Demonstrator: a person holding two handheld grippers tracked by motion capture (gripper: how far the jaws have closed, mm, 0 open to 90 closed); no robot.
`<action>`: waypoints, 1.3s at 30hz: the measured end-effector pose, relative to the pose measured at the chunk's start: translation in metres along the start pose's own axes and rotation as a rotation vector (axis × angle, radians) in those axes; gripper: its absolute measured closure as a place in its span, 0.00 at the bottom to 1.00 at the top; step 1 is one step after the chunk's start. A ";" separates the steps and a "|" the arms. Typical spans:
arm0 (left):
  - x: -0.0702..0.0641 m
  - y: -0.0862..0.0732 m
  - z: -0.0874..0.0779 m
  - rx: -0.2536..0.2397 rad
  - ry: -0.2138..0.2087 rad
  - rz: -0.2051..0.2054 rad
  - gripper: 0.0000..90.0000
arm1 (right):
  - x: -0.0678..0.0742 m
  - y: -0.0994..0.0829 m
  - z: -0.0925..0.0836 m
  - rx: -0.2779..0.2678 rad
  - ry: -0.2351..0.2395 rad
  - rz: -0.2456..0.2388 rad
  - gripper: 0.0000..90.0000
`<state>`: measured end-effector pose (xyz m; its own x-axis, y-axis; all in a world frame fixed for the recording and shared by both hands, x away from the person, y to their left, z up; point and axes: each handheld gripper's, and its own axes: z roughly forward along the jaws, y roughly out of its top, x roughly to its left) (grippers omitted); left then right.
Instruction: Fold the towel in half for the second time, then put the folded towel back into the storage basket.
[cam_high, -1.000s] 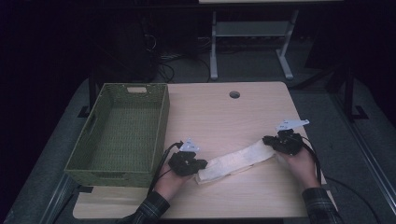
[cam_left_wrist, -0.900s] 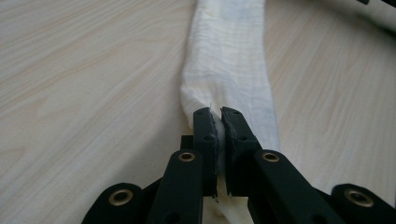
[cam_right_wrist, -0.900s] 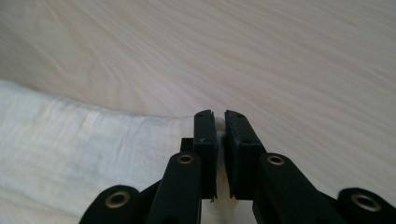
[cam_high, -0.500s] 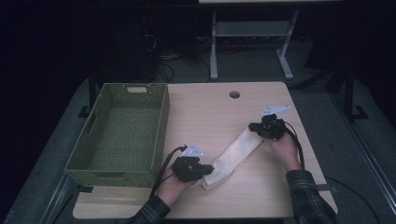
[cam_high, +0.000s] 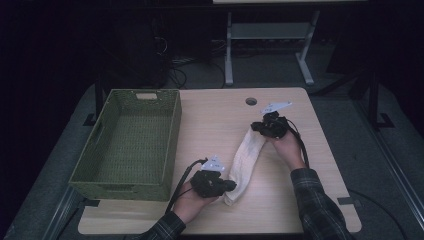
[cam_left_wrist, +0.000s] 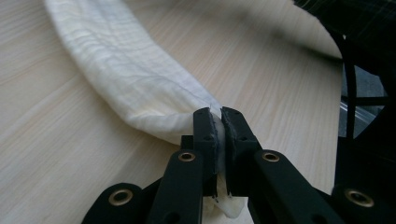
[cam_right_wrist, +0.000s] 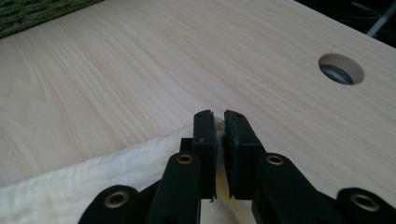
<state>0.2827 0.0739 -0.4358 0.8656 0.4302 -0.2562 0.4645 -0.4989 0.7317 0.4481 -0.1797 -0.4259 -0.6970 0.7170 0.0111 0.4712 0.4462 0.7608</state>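
A cream cloth (cam_high: 246, 160) lies folded in a long strip on the wooden table (cam_high: 215, 120), running from front centre up to the right. My left gripper (cam_high: 231, 186) is shut on the strip's near end, and the pinched cloth (cam_left_wrist: 140, 88) stretches away from its jaws in the left gripper view. My right gripper (cam_high: 256, 127) is shut on the strip's far end near the table's middle right. In the right gripper view the cloth (cam_right_wrist: 93, 182) bunches below the closed jaws.
A green woven basket (cam_high: 131, 142), with nothing in it, stands on the table's left side. A round cable hole (cam_high: 251, 101) sits near the far edge, also seen as a hole (cam_right_wrist: 341, 69) ahead of the right gripper. A metal table frame (cam_high: 270, 35) stands beyond on the dark floor.
My right gripper has carried its end of the cloth away from the right edge, leftward and farther back, swinging the strip from nearly crosswise to steeply diagonal. The left gripper stayed in place.
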 end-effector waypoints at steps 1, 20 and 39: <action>0.000 0.000 0.001 0.003 -0.002 0.002 0.94 | 0.001 0.002 0.004 0.014 0.012 0.006 0.93; 0.001 -0.007 -0.012 -0.002 0.128 0.016 0.66 | 0.020 0.013 0.048 0.010 0.059 -0.016 0.73; 0.013 0.019 0.018 0.027 0.019 0.224 0.27 | 0.002 -0.001 0.012 0.017 0.027 0.012 0.60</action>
<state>0.3057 0.0565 -0.4369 0.9442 0.3203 -0.0767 0.2659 -0.6039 0.7514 0.4529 -0.1721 -0.4344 -0.7053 0.7079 0.0380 0.4885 0.4465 0.7497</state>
